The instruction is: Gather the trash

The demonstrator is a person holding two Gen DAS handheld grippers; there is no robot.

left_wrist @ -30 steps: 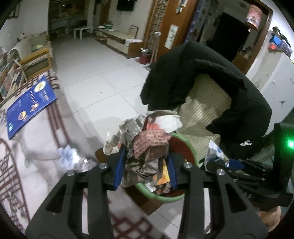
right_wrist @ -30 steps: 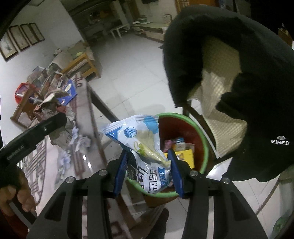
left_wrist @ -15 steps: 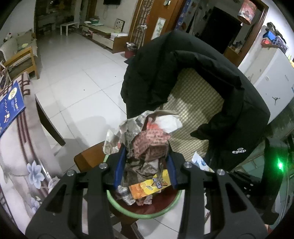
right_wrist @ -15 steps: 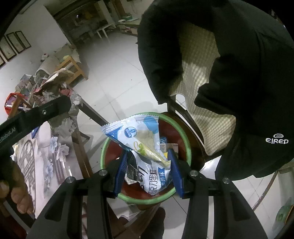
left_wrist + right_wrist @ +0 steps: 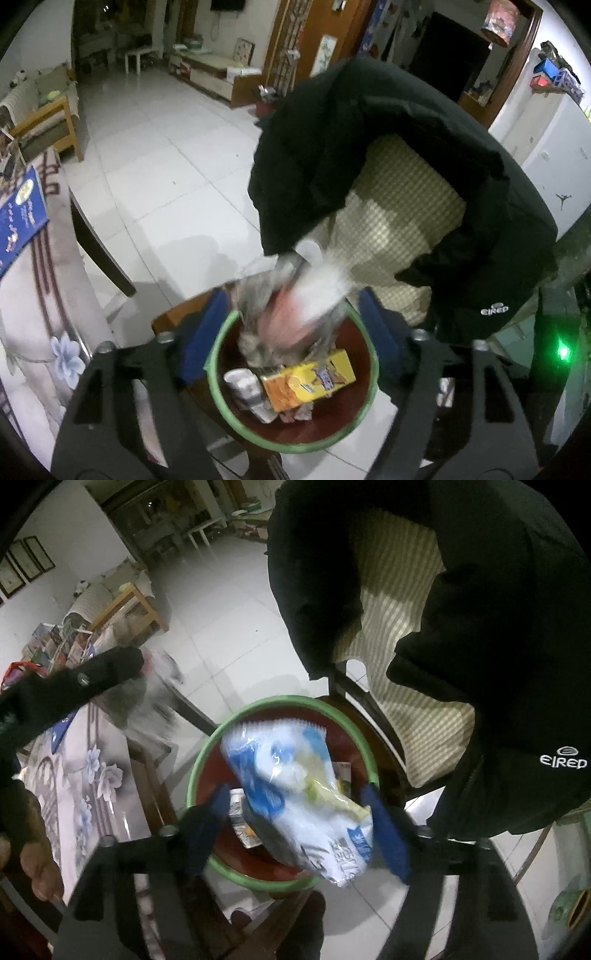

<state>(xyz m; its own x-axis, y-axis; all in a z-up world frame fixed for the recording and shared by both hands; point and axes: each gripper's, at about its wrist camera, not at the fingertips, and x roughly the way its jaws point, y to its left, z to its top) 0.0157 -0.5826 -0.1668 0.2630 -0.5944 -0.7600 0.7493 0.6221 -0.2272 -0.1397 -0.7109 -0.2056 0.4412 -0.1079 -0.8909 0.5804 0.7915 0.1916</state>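
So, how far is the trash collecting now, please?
Done: a yellow carton and small scraps already lie in the green-rimmed bin.
In hand: both grippers' jaws are opening above the bin; the crumpled paper wad drops between the left gripper's pads, the blue-white snack bag between the right gripper's.
Left: not visible here.

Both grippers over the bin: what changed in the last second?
Both jaws were clamped and are now opening. The left gripper has let go of the crumpled paper wad, which blurs downward into the green-rimmed bin. The right gripper has released the blue-and-white snack bag, tipping in. The black jacket on the chair is unchanged.
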